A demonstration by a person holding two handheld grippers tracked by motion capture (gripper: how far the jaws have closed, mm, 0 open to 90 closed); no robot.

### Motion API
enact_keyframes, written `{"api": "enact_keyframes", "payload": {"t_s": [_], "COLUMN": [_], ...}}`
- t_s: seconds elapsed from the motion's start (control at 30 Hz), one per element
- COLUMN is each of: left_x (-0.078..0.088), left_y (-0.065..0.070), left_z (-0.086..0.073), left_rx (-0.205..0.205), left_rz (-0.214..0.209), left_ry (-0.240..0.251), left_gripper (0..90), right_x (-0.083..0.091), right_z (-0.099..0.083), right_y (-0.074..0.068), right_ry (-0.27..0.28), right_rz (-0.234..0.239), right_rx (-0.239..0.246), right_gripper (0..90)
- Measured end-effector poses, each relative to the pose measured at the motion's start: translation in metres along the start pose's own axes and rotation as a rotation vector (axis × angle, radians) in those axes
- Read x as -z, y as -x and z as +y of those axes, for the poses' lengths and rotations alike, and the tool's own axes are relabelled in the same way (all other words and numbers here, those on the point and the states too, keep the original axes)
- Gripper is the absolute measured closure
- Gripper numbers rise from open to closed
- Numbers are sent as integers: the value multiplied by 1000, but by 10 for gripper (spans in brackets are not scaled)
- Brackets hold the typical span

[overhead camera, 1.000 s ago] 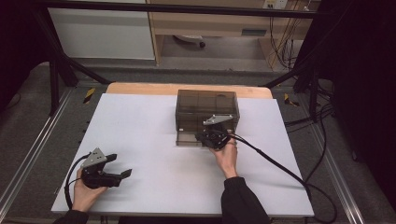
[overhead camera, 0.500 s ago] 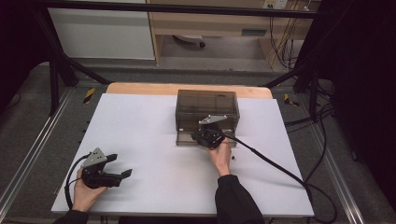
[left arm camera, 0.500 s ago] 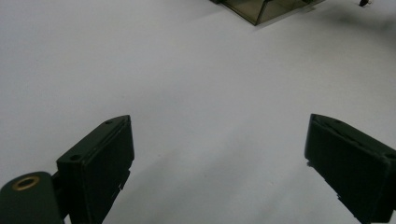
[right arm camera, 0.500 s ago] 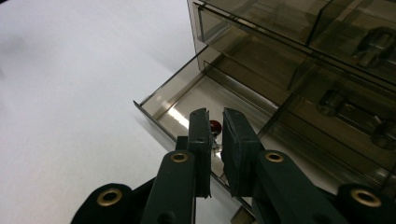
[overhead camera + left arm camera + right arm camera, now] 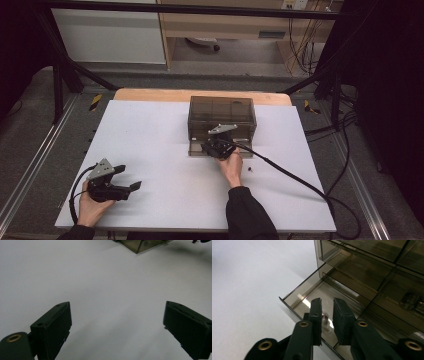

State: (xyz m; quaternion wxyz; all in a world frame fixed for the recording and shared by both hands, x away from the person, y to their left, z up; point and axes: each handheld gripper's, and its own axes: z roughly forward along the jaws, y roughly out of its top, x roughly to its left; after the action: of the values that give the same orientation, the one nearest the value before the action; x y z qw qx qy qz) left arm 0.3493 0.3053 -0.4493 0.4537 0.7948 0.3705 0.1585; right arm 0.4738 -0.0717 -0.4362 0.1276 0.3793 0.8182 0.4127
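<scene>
Nearest the person, left hand (image 5: 89,207) rests on the white table (image 5: 160,140) at its front left, holding the left gripper (image 5: 131,186). Its jaws point right across the table and stand wide apart with nothing between them; the left gripper view shows bare tabletop in the gap. Grey three-cornered plate (image 5: 104,167) sits on top, cable (image 5: 75,190) loops behind the hand.

Mid table, right hand (image 5: 232,167) and dark sleeve (image 5: 247,215) reach forward from the bottom edge. Right gripper (image 5: 327,317) is over the pulled-out drawer (image 5: 312,296) of the smoked-plastic drawer box (image 5: 222,117). Jaws are nearly together, a narrow gap left between the pads, tips down inside the drawer. A small shiny object (image 5: 325,318) shows in that gap at the drawer floor; cannot tell if the jaws pinch it or only straddle it. The gripper's cable (image 5: 290,175) trails right off the table edge. A tiny dark speck (image 5: 249,170) lies on the table just right of the hand.

Farther back, the box stands at centre rear of the table, drawer open toward the person on its lower left. Upper compartments are seen through tinted walls; the right gripper view shows a blurred item (image 5: 410,301) in a right-hand one. Behind the table, floor, a black frame (image 5: 190,7) and a wooden cabinet (image 5: 225,25).
</scene>
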Motion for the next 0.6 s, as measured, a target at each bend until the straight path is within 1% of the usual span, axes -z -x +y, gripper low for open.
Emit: {"api": "enact_keyframes", "payload": {"t_s": [0.1, 0.2, 0.23, 0.27, 0.3, 0.33, 0.37, 0.4, 0.43, 0.47, 0.5, 0.53, 0.57, 0.6], "left_x": [0, 0, 0, 0, 0, 0, 0, 0, 0, 0, 0, 0, 0, 0], "left_y": [0, 0, 0, 0, 0, 0, 0, 0, 0, 0, 0, 0, 0, 0], "left_z": [0, 0, 0, 0, 0, 0, 0, 0, 0, 0, 0, 0, 0, 0], "left_rx": [1, -1, -1, -2, -2, -2, -2, -2, -2, -2, -3, -3, -3, -3], "left_rz": [0, 1, 1, 1, 1, 1, 1, 1, 1, 2, 2, 2, 2, 2], "left_ry": [0, -1, -1, -2, -2, -2, -2, -2, -2, -3, -3, -3, -2, -2], "left_gripper": [82, 82, 82, 82, 82, 82, 82, 82, 82, 82, 82, 82, 82, 82], "right_x": [2, 9, 9, 14, 14, 18, 18, 22, 22, 26, 28, 28, 32, 32], "right_z": [1, 3, 3, 5, 5, 6, 6, 7, 7, 7, 8, 8, 7, 7], "right_y": [0, -3, -3, -5, -5, -6, -6, -7, -7, -8, -9, -9, -10, -10], "right_ry": [5, 24, 24, 33, 33, 40, 40, 39, 39, 35, 34, 34, 37, 37], "right_rz": [0, 6, 6, 10, 10, 10, 10, 13, 13, 17, 15, 15, 18, 18], "right_rx": [1, 8, 8, 9, 9, 13, 13, 17, 17, 20, 21, 21, 16, 16], "right_gripper": [738, 686, 686, 611, 611, 565, 565, 506, 506, 447, 417, 417, 359, 359]}}
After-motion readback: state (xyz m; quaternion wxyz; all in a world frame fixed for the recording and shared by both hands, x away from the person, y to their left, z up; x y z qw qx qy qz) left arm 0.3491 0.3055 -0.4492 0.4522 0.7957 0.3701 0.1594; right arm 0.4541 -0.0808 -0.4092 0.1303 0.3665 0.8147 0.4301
